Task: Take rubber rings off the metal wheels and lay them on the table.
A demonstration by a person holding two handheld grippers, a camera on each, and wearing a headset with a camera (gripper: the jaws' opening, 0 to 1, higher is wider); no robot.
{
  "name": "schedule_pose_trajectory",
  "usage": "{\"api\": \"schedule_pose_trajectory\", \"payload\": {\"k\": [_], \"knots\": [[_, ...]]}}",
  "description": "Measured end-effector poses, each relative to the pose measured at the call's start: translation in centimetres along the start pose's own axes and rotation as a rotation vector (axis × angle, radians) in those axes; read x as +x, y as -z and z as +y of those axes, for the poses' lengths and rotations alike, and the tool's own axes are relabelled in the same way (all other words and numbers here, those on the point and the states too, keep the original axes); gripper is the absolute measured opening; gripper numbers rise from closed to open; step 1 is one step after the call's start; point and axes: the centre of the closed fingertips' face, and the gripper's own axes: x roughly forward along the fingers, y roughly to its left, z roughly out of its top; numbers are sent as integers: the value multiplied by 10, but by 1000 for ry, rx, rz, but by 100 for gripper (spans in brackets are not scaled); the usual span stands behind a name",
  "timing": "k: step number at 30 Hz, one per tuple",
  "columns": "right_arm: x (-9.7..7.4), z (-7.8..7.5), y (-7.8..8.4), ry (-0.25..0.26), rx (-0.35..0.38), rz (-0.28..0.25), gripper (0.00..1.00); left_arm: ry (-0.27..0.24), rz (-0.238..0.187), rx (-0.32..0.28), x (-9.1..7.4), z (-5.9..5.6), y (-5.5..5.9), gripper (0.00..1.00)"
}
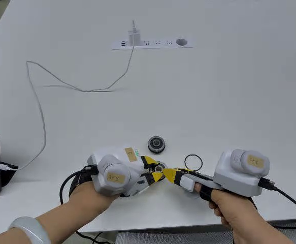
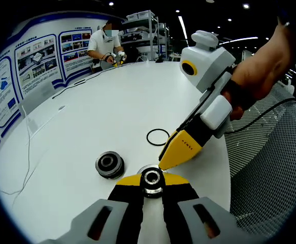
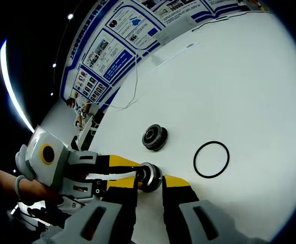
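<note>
**Two grippers meet on one wheel**

The left gripper (image 1: 151,170) has its jaws clamped on a metal wheel (image 2: 152,181). The right gripper (image 2: 169,158) has its jaws against that wheel's rim; I cannot tell if they pinch. A second wheel (image 1: 156,144) lies just beyond on the tabletop (image 1: 229,91). A loose rubber ring (image 1: 193,162) lies right of the held wheel.

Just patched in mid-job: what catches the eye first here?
The left claw grips a metal wheel near the table's front edge, with the right claw nosing its rim. A loose rubber ring lies just right of them; a second wheel sits just beyond.
</note>
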Motion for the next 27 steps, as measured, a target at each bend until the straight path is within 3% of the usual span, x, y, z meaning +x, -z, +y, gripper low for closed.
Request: {"api": "schedule_pose_trajectory", "payload": {"k": [21,27], "knots": [[8,2,4,-64,171,-4,23,-3,-2,-9,1,1,1,13],[7,3,4,-74,172,11,23,-3,-5,-12,1,0,0,13]]}}
